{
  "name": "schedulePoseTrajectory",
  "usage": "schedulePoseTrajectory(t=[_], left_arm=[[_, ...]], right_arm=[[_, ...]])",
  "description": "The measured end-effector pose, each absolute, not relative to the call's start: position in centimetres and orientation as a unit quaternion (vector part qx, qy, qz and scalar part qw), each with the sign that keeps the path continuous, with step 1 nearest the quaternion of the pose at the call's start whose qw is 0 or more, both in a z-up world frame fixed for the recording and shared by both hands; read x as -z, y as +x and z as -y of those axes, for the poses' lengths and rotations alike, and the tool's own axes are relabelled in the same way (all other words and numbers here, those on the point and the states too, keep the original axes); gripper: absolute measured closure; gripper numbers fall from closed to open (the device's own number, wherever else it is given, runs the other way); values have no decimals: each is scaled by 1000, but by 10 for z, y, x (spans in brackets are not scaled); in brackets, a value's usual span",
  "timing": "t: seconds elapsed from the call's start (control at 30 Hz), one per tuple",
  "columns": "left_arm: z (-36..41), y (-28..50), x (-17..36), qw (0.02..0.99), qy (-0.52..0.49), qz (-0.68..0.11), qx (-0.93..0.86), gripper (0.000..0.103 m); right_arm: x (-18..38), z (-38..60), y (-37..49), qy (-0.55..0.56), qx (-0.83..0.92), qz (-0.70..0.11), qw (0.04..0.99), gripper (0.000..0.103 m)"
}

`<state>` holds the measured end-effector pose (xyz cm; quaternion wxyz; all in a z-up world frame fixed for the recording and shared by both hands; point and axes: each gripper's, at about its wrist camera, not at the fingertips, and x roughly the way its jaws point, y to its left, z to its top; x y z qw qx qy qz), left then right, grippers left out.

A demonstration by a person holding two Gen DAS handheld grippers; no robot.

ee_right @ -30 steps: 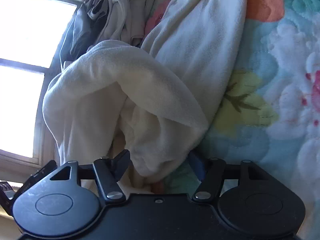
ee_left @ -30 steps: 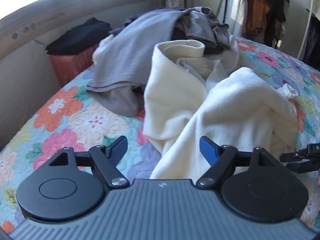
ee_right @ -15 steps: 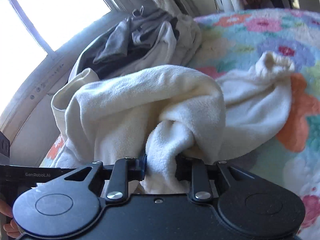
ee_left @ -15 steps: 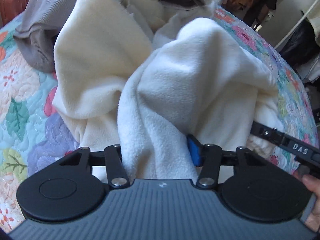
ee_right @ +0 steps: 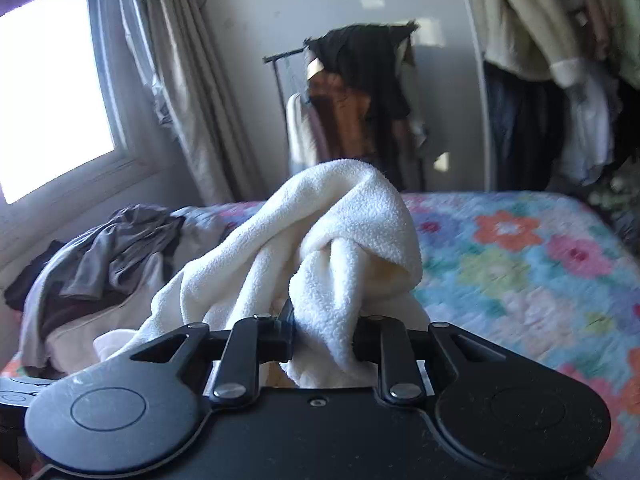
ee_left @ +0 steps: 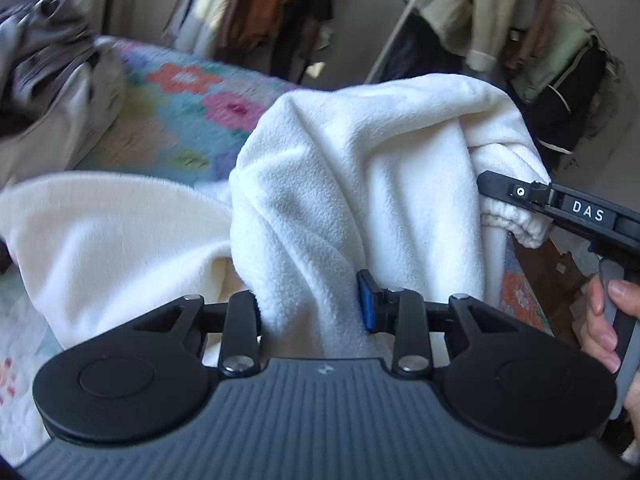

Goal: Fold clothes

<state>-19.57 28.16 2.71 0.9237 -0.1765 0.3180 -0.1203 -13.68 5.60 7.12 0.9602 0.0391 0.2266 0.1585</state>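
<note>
A cream fleece garment (ee_left: 360, 168) hangs bunched between both grippers above the flowered quilt (ee_left: 180, 120). My left gripper (ee_left: 310, 306) has a thick fold of it between its jaws, which are closing, and the pads press the fleece. In the right wrist view my right gripper (ee_right: 324, 332) is shut on another twisted fold of the same garment (ee_right: 352, 216). One of the right gripper's fingers (ee_left: 520, 192) shows at the left view's right side, beside an elastic cuff. A person's hand (ee_left: 604, 320) holds that gripper's handle.
A heap of grey and beige clothes (ee_right: 112, 256) lies at the bed's left side under the window (ee_right: 52, 92). Bare quilt (ee_right: 520, 264) stretches to the right. Clothes racks (ee_right: 360, 100) with hanging garments stand behind the bed.
Both grippers went from open to closed on folds of the cream fleece. They lifted it off the quilt, and both views swung up towards the racks.
</note>
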Motion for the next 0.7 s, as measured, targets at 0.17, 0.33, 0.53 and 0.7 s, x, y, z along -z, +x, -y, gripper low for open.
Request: schedulePoseTrajectory(t=[0.17,0.33,0.53,0.7], left_arm=[[-223,-179,-59,938,-157,-257,171,82],[-204,-139,-13,928,-131,-332,111,82],[-257,-122,67,896,-203,-390,61,76],[-291,-124,79,871,-258,-410,82,73]], right_arm=[[-107,7,-151,50,-106,-169,979,78],[-60,38,-110,16,-6,-282,959,59],[24,67,-146,110,-21,-422,900,53],[70,64,-194,151,-60,-468,869,50]])
